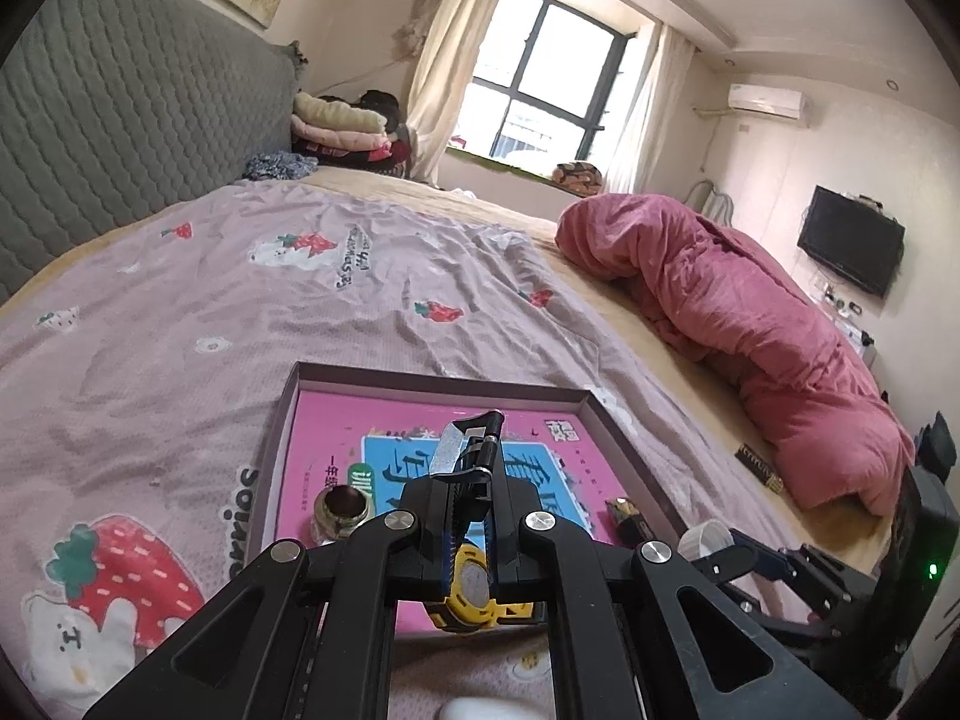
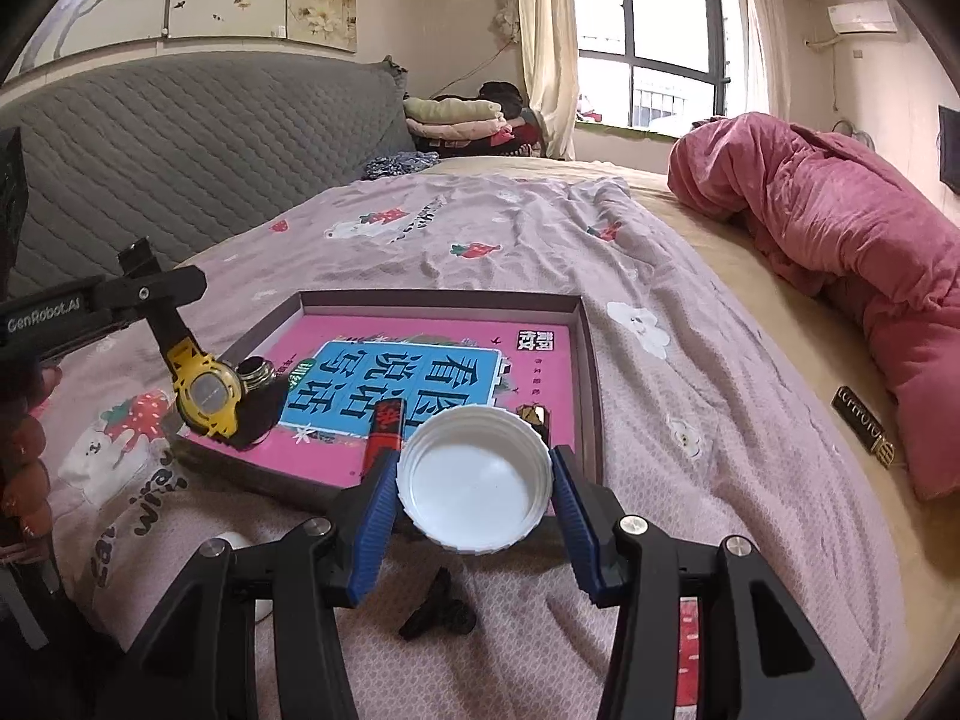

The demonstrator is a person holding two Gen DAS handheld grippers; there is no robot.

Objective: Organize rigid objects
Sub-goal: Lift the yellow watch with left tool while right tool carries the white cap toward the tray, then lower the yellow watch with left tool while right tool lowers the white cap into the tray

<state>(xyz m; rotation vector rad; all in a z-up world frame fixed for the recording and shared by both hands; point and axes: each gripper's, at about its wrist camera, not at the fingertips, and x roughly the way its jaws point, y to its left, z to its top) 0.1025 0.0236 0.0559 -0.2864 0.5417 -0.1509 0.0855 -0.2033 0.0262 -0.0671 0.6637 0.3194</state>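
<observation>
The right gripper's (image 2: 474, 492) fingers (image 2: 375, 516) clamp a white lid (image 2: 474, 489) at lower centre; the left gripper (image 2: 153, 294) pinches a yellow watch (image 2: 204, 393) by its strap above the tray (image 2: 591, 372). The strawberry-print sheet (image 2: 510, 228) covers the bed; a black object (image 2: 438, 609) below is unclear.

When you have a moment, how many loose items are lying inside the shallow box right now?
3: a round metal piece at its left edge, a red-and-black stick at the front, and a small dark-and-gold object front right. The lid may hide others.

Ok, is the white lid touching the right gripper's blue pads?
Touching. The right wrist view shows the white lid clamped between the right gripper, both blue pads pressing its ribbed rim, no gap either side.
</observation>
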